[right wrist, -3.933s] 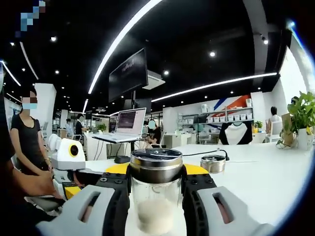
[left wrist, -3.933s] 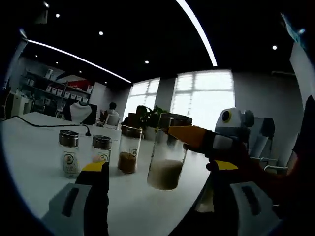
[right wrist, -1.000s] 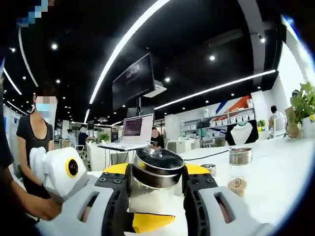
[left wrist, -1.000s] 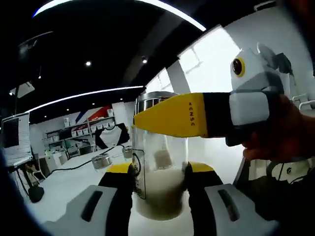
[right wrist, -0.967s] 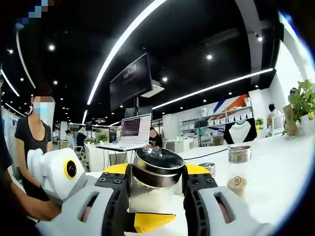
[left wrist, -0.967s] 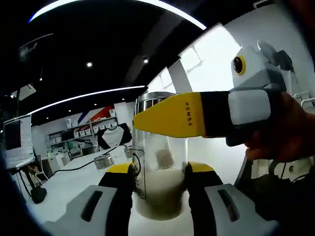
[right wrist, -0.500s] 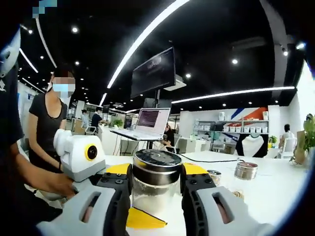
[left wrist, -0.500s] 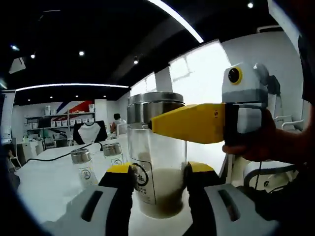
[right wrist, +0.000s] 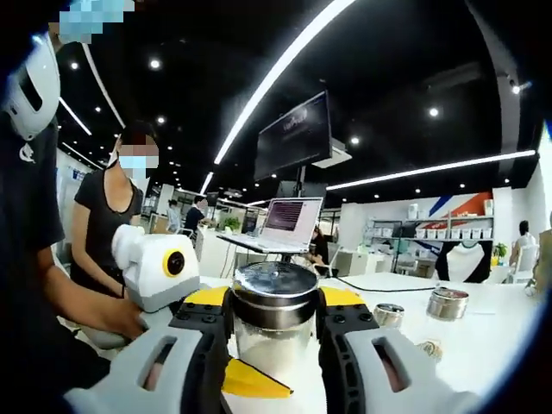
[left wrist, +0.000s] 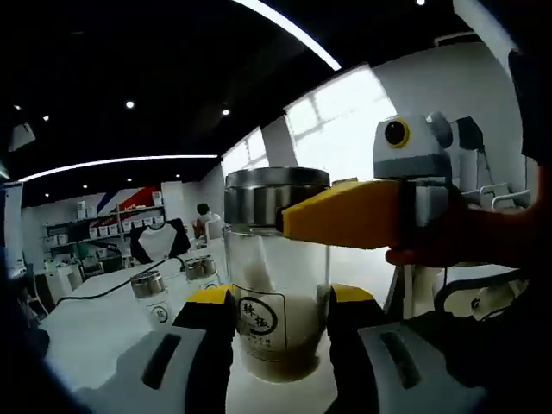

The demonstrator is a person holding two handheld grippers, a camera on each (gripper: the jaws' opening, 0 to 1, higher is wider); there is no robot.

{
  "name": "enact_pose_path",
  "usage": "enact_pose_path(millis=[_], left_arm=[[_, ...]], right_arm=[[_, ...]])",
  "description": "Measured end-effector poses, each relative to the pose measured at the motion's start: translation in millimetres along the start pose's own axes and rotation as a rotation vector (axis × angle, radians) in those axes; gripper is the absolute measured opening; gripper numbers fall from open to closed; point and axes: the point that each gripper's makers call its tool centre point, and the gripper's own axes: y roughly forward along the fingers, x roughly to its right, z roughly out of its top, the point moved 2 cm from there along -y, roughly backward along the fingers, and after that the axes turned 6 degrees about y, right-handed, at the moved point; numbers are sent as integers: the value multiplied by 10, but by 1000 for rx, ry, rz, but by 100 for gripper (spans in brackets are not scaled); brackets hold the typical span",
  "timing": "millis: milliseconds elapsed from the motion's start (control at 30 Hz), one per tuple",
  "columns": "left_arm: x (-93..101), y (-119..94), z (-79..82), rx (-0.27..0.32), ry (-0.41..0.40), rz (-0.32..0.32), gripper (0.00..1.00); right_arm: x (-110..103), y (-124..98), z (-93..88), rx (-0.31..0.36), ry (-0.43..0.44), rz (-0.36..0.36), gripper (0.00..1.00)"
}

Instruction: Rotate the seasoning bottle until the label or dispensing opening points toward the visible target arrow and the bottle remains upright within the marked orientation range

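Observation:
A glass seasoning bottle (left wrist: pixel 274 285) with a steel lid and pale powder inside stands upright between my left gripper's (left wrist: pixel 278 304) yellow-tipped jaws, which are shut on its lower body. Its black-printed label (left wrist: pixel 259 319) faces this camera. My right gripper's yellow finger (left wrist: pixel 345 216) crosses just below the lid from the right, held by a hand. In the right gripper view the same bottle (right wrist: pixel 274 332) sits between my right gripper (right wrist: pixel 274 304), shut near the lid. The left gripper's yellow finger (right wrist: pixel 250 379) shows low on the bottle.
Two more small steel-lidded bottles (left wrist: pixel 148 293) (left wrist: pixel 200 272) stand on the white table (left wrist: pixel 86 336) to the left, beyond the held one. In the right gripper view such bottles (right wrist: pixel 388 315) (right wrist: pixel 448 304) stand at right. A laptop (right wrist: pixel 293 220) and a standing person (right wrist: pixel 112 224) are behind.
Both views have swung round with the hands. The label has come from the bottle's left edge to face the left gripper's camera. Both grippers stay closed on the bottle.

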Motion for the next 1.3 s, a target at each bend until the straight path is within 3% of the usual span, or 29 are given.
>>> enact_pose_path(millis=[100, 200, 300, 400, 467, 567, 633, 767, 900, 967, 1067, 1167, 1300], left_arm=[[-24, 11, -7, -17, 0, 75, 44], [-31, 29, -31, -40, -2, 121, 44], [-35, 30, -61, -50, -30, 125, 44], [14, 46, -40, -7, -86, 51, 44], [21, 37, 5, 37, -114, 5, 44], [55, 17, 47, 80, -147, -80, 44], [86, -9, 95, 123, -162, -137, 44], [117, -54, 194, 186, -198, -191, 45], [189, -47, 205, 176, -183, -206, 44], [118, -25, 190, 160, -134, -126, 44], [-14, -7, 126, 96, -72, 14, 43], [-69, -21, 131, 94, -68, 84, 43], [-72, -25, 137, 86, -34, 126, 43]], right_arm=[[23, 47, -5, 22, 10, -65, 39], [75, 90, -39, 32, 88, -164, 40], [69, 116, -62, 34, 104, -200, 40], [76, 87, -58, 31, 86, -216, 39], [75, 69, -18, 45, 72, -190, 39], [-26, 58, 11, 13, -46, -69, 39], [-34, 14, 34, 22, -9, -28, 39], [-68, -69, 107, 71, 48, 71, 39], [-71, -99, 101, 56, 40, 89, 39], [-30, -85, 87, 65, 69, 79, 39], [123, -52, 60, 86, 143, -36, 39], [178, -13, 42, 122, 221, -106, 39], [178, 23, 8, 150, 291, -150, 39]])
